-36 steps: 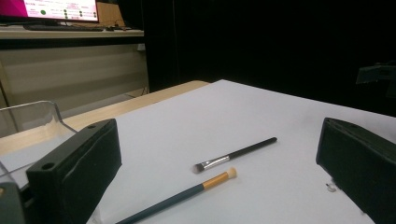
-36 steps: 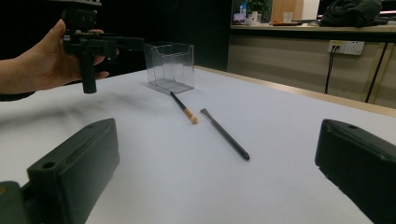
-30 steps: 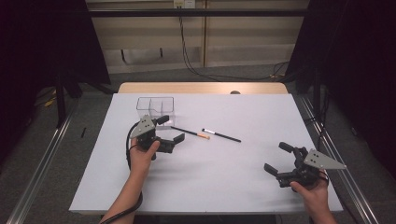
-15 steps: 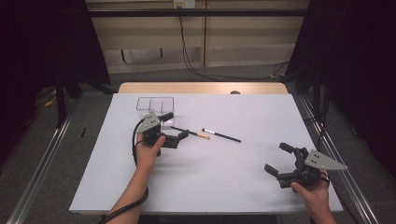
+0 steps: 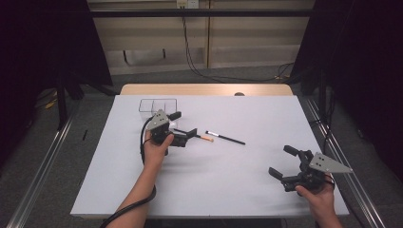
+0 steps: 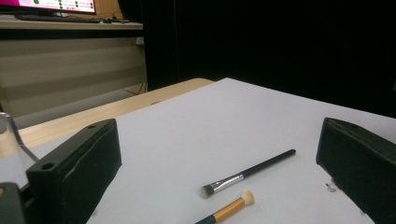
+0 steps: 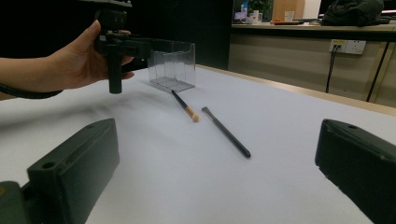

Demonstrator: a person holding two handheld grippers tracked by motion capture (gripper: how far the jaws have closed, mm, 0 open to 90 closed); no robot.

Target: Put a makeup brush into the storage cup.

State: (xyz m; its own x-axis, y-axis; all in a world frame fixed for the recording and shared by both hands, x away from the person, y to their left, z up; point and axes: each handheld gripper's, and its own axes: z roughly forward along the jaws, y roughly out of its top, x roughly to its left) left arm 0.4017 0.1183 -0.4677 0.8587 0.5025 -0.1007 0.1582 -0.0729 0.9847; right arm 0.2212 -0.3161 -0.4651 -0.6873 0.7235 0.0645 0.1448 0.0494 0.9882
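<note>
You have two brushes on the white table [image 5: 228,190]. One is the black brush [image 5: 227,138], with a silver collar and a dark tip. The other is the orange brush [image 5: 198,137], with a pale round tip. They lie just beside each other near the middle of the table, with their tips close together but apart.

There is one clear box [image 5: 158,105] at the far left part of the table. It has dividers inside, and I cannot tell if something is in it.

Your left gripper [image 5: 183,127] hovers over the handle end of the orange brush, between the box and the brushes. Its jaws are spread wide and hold nothing.

Your right gripper [image 5: 284,162] is near the right front edge, well apart from the brushes. Its jaws are also spread and empty.
</note>
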